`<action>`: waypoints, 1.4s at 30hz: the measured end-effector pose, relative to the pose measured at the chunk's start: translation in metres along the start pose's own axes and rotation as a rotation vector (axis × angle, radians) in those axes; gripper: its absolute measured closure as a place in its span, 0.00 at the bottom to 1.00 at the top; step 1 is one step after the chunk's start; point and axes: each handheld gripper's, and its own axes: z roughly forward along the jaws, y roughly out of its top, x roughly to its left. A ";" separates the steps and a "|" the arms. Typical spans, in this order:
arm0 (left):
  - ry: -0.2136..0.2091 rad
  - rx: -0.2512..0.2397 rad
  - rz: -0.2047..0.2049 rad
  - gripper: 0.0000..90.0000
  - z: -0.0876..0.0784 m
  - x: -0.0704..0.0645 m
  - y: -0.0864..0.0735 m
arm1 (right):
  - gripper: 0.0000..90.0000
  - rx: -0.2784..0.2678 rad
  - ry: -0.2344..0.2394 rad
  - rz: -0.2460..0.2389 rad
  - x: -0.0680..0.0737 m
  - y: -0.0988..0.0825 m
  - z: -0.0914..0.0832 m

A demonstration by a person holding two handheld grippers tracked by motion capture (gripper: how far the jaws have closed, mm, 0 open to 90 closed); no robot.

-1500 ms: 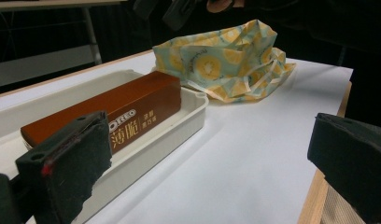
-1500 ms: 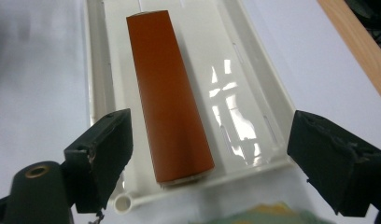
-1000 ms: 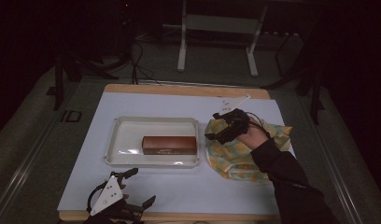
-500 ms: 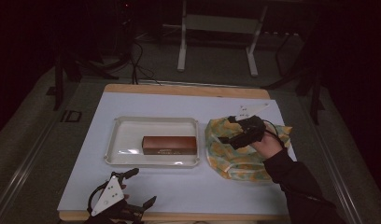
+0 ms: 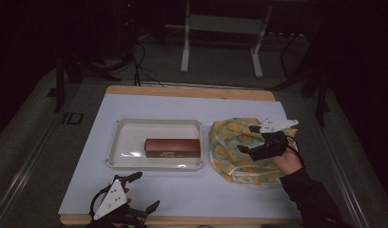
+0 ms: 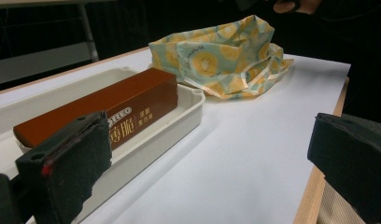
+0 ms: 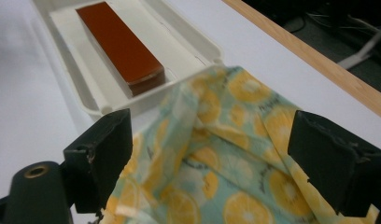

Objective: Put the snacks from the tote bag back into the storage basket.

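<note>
A brown rectangular box lies in a white tray in the middle of the table. To its right sits a crumpled cloth bag with a lemon print. My right gripper hovers over the bag's right half, open, with the fabric below the jaws and nothing between them. The box and tray lie beyond it. My left gripper rests open near the front left edge. In the left gripper view the box, tray and bag lie ahead.
A white sheet covers the wooden tabletop, with bare sheet in front of the tray and bag. The table's front edge runs close to my left gripper. Metal stand legs stand on the floor behind the table.
My right gripper has moved rightward and nearer the person, from the bag's tray side to over its right half. The left gripper, tray and box have not moved.
</note>
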 end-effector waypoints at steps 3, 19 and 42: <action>0.000 0.001 0.001 0.00 0.000 0.000 0.000 | 0.16 -0.012 -0.016 0.023 -0.001 -0.010 -0.006; -0.005 0.001 0.008 0.00 0.000 0.000 0.000 | 0.15 -0.067 -0.165 0.112 0.010 -0.054 -0.028; -0.021 0.000 0.014 0.00 0.001 -0.002 0.002 | 0.15 -0.114 -0.379 0.203 0.036 -0.113 -0.040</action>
